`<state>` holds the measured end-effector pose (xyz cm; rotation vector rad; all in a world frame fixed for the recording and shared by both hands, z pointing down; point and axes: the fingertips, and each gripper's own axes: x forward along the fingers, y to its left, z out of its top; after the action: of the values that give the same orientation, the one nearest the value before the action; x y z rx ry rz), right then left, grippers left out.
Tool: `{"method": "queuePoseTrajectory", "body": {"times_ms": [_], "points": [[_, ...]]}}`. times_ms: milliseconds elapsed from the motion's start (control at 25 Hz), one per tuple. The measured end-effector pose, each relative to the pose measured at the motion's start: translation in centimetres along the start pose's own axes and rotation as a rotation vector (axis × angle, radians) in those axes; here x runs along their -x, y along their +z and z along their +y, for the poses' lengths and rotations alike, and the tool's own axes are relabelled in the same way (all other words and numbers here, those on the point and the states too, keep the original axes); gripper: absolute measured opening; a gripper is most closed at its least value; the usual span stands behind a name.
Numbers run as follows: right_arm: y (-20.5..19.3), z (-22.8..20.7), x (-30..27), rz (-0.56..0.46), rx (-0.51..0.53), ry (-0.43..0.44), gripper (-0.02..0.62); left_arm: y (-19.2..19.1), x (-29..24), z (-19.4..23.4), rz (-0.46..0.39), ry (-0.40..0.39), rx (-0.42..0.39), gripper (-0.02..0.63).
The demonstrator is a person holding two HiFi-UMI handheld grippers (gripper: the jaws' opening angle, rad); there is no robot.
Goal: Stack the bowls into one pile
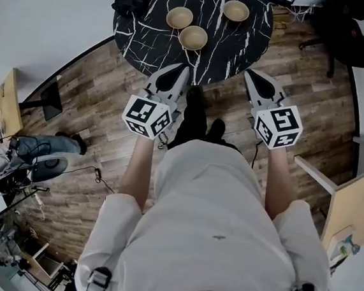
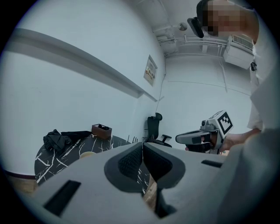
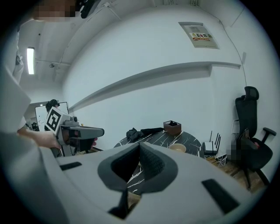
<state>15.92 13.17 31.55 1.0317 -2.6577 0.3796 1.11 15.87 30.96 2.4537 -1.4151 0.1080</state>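
Colour check from my feed
I'm seeing three tan bowls (image 1: 179, 17) (image 1: 193, 38) (image 1: 235, 10) on a black table (image 1: 243, 39) with white veins, brown wood-plank floor (image 1: 111, 84), grey left gripper (image 1: 184, 67) and right gripper (image 1: 249, 73) with black-and-white square-marker cubes

Three unstacked bowls (image 1: 179, 17) (image 1: 193, 38) (image 1: 236, 10), black table (image 1: 240, 45), left gripper (image 1: 181, 69), right gripper (image 1: 250, 75)

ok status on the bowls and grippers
Left gripper shut, empty. Right gripper shut, empty. Three bowls unstacked on table. Nothing blocks the reach.

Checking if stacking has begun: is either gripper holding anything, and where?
Nothing: the left gripper and right gripper are shut, empty; bowls sit on the table.
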Motion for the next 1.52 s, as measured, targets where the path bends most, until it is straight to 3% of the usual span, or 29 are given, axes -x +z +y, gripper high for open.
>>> {"method": "queuePoseTrajectory", "body": {"times_ms": [400,960,1320,1520], "points": [[1.4,-2.6,-4.5,0.041,-0.015,-0.083,0.005,1.1,-4.6,4.9,0.024,-0.079,0.024,0.009],[4.7,-4.1,-11.4,0.045,-0.010,-0.183,0.012,3.5,-9.8,11.8,0.041,-0.188,-0.022,0.011],[3.9,-3.3,-15.6,0.098,-0.020,-0.183,0.063,2.1,-10.8,16.3,0.094,-0.210,-0.029,0.035],[3.0,-2.5,-18.5,0.160,-0.008,-0.153,0.078,0.5,-11.1,18.9,0.140,-0.190,0.006,0.048]]}}
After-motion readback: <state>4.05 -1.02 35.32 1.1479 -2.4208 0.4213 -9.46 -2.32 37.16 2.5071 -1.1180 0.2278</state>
